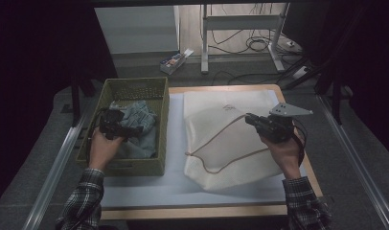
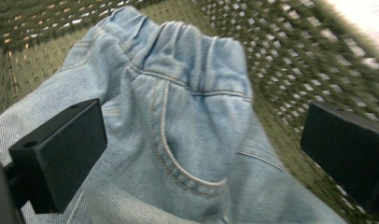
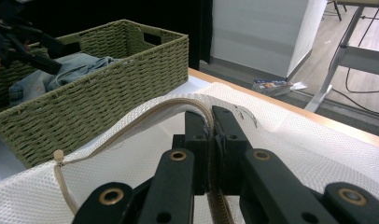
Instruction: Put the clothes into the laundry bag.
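The left gripper (image 1: 117, 125) hovers with fingers wide open over the jeans (image 2: 187, 135) in the basket (image 1: 135, 86). The right gripper (image 3: 211, 128) pinches the mesh bag's (image 1: 231, 139) zipper edge (image 3: 145, 112).

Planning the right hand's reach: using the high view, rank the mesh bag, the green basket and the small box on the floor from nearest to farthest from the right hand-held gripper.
1. Mesh bag: its zipper edge is clamped in the right hand-held gripper.
2. Green basket: left, across the table.
3. Small box: on the floor beyond the table.

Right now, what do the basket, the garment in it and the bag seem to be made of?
Basket: woven fibre, maybe paper rope or seagrass, matte green, twisted strands showing.
Jeans: light blue denim, with visible twill and stitched seams.
Laundry bag: white mesh, probably synthetic, with a beige zipper.
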A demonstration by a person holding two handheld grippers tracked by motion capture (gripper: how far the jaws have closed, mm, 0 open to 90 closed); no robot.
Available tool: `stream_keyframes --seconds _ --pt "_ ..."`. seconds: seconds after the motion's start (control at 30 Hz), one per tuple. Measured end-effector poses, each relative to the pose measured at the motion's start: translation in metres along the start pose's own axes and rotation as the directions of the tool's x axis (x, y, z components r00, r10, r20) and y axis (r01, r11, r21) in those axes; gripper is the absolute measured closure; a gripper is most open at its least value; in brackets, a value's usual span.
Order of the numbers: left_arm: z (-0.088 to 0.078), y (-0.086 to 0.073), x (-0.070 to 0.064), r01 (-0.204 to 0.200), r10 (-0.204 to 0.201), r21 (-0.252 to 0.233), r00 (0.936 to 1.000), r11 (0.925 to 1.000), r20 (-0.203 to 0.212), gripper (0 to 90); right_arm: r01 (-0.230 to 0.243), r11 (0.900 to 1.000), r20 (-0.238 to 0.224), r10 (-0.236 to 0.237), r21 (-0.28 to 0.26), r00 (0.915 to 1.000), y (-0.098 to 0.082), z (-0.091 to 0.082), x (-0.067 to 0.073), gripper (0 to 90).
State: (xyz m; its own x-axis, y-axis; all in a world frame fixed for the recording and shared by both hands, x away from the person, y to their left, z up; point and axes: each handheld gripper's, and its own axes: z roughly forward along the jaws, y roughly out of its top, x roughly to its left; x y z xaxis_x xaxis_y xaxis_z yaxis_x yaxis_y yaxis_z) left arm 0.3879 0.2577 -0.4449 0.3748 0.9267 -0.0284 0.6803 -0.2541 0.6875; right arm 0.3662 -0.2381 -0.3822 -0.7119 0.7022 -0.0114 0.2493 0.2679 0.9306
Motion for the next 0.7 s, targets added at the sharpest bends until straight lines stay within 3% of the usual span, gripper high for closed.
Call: stream_keyframes --seconds 0.27,0.43,0.53,0.6,0.7 --pt "0.02 0.002 0.015 0.034 -0.033 0.06 0.9994 0.9976 -0.013 0.0 0.002 1.0 -0.002 -0.002 0.002 1.0 0.0 0.0 0.0 84.0" --pt "0.029 0.004 0.023 0.045 -0.041 0.098 0.9983 0.9942 -0.041 0.0 0.003 1.0 -0.001 -0.003 0.005 1.0 0.0 0.0 0.0 83.9" --pt "0.034 0.004 0.029 0.073 -0.068 0.125 0.9967 0.9895 -0.046 0.0 0.003 1.0 -0.004 -0.003 0.005 1.0 0.0 0.0 0.0 83.8" --pt "0.036 0.004 0.032 0.088 -0.08 0.123 0.9947 0.9885 -0.065 0.0 0.003 1.0 -0.004 -0.003 0.005 1.0 0.0 0.0 0.0 83.8" --pt "0.042 0.003 0.037 0.076 -0.056 0.166 0.9911 0.9832 -0.121 0.0 0.005 1.0 -0.004 -0.005 0.006 1.0 0.0 0.0 0.0 83.7"
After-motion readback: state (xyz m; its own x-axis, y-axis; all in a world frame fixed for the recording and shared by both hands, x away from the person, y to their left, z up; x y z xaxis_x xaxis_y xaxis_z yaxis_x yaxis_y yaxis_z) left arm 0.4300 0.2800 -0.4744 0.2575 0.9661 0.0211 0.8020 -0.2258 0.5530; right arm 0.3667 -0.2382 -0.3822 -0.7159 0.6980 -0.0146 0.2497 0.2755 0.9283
